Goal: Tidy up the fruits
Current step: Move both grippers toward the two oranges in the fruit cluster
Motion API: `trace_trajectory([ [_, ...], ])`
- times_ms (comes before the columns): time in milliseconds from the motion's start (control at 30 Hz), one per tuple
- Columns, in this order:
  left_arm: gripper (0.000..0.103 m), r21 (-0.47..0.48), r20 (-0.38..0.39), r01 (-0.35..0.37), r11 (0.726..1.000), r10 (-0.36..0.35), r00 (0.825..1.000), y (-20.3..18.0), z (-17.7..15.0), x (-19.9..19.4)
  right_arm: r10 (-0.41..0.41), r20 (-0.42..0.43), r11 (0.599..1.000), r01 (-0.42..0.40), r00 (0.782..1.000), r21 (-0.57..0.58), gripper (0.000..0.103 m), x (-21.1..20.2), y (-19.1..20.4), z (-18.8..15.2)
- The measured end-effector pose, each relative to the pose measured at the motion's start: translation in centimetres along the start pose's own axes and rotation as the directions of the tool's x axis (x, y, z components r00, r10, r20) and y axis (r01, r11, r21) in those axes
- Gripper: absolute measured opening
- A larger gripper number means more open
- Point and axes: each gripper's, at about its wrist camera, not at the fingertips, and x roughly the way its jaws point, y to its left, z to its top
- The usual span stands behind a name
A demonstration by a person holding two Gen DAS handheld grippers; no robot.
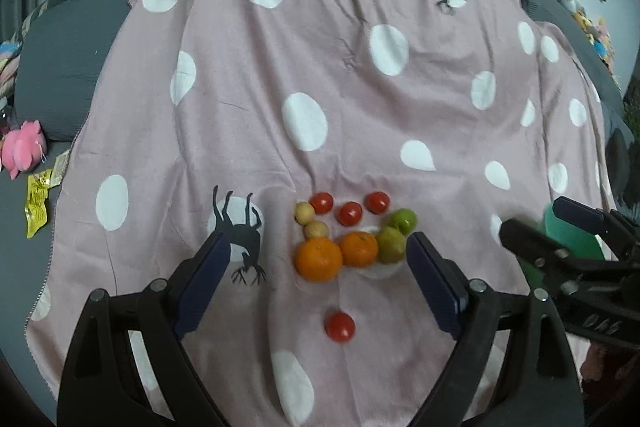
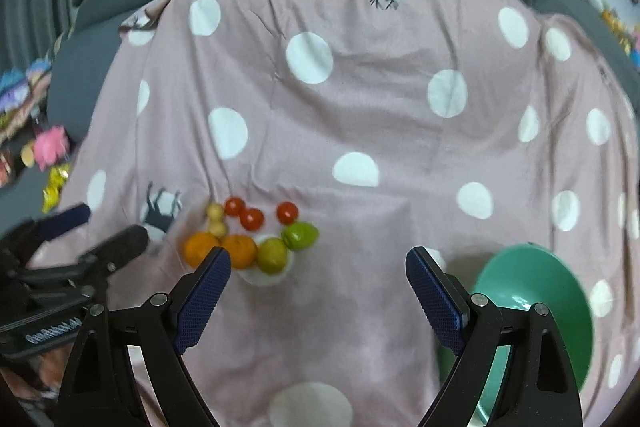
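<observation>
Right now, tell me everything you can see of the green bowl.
The bowl is plain green, smooth and glossy like plastic, round with a wide flared rim. It sits on the pink dotted blanket, tilted so its open inside faces the right wrist camera. It looks empty, though the right gripper's finger hides its left edge. It lies well to the right of the fruit cluster, and no fruit touches it. From the left wrist camera only a sliver shows behind the right gripper.

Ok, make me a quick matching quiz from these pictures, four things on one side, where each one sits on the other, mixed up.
Things:
1. lone tomato
2. green bowl
3. pink plush toy
4. two oranges

Places:
A. off the blanket, far left
B. front of the fruit cluster
C. alone, nearest the left gripper
D. by the right gripper, right of the fruit

Pairs: 1-C, 2-D, 3-A, 4-B
</observation>
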Motion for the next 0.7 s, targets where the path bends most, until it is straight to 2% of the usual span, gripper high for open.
trace_trajectory([
  [100,0.088,-0.055,-0.031,-0.016,0.998,0.015,0.999,1.6,-0.5,1.5,0.079,-0.025,0.995,-0.077,0.997,0.065,0.084,1.3,-1.0,0.3],
  [200,0.074,-0.049,-0.087,-0.018,0.999,0.014,0.996,2.5,-0.9,3.1,0.083,-0.059,0.993,-0.077,0.995,0.087,0.083,2.9,-1.3,-0.3],
  [233,0.071,-0.051,-0.093,-0.011,0.999,0.006,0.996,2.7,-1.0,3.4,0.068,-0.086,0.995,-0.061,0.994,0.081,0.077,3.6,-1.3,-0.5],
  [267,0.071,-0.062,-0.092,-0.008,0.998,0.002,0.996,2.9,-1.0,3.4,0.063,-0.104,0.995,-0.054,0.993,0.087,0.070,4.0,-1.4,-0.7],
  [400,0.070,-0.080,-0.120,0.039,0.996,-0.048,0.992,3.0,-1.5,3.7,0.125,-0.138,0.988,-0.111,0.982,0.107,0.069,5.2,-1.4,-1.6],
  [467,0.058,-0.101,-0.148,0.071,0.992,-0.085,0.985,3.0,-1.9,4.0,0.144,-0.159,0.987,-0.130,0.977,0.098,0.063,5.9,-1.0,-2.0],
  [533,0.051,-0.109,-0.173,0.102,0.989,-0.119,0.978,2.7,-2.3,4.3,0.167,-0.172,0.982,-0.148,0.971,0.119,0.057,6.4,-0.8,-2.0],
  [633,0.034,-0.094,-0.199,0.144,0.985,-0.161,0.967,1.8,-2.8,4.7,0.217,-0.181,0.970,-0.192,0.959,0.149,0.052,6.9,-0.7,-1.9],
  [700,0.031,-0.077,-0.209,0.155,0.985,-0.168,0.963,1.3,-2.5,5.2,0.244,-0.189,0.962,-0.212,0.951,0.172,0.052,7.4,-0.7,-1.7],
])
